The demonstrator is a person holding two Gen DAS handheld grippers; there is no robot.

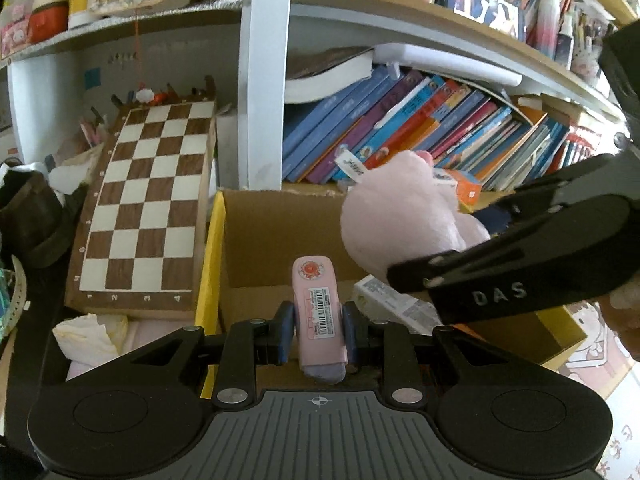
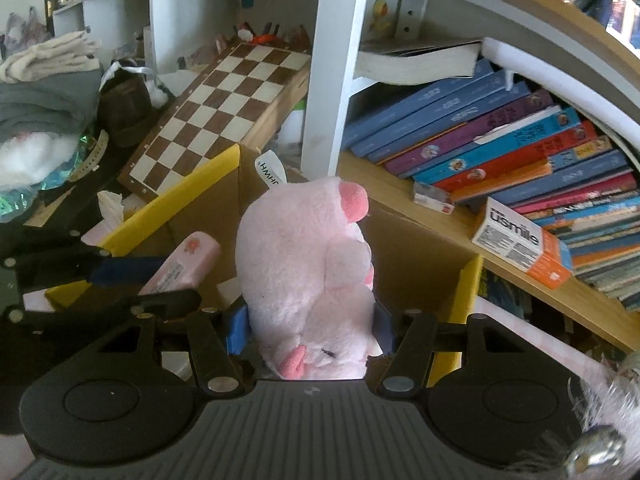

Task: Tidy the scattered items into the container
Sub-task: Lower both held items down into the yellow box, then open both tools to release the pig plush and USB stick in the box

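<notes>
Pink plush (image 2: 308,272) clamped in right claw (image 2: 312,330); left claw (image 1: 318,330) grips barcode-labelled pink tube (image 1: 318,312).

Quick count: two grippers, the left gripper (image 1: 318,330) and the right gripper (image 2: 312,328). One pink plush toy (image 2: 308,264), one pink tube (image 1: 318,304), one cardboard box (image 1: 280,232) with yellow flaps. One chessboard (image 1: 148,200), one orange-and-white usmile box (image 2: 520,244). Books, too many to count.
</notes>
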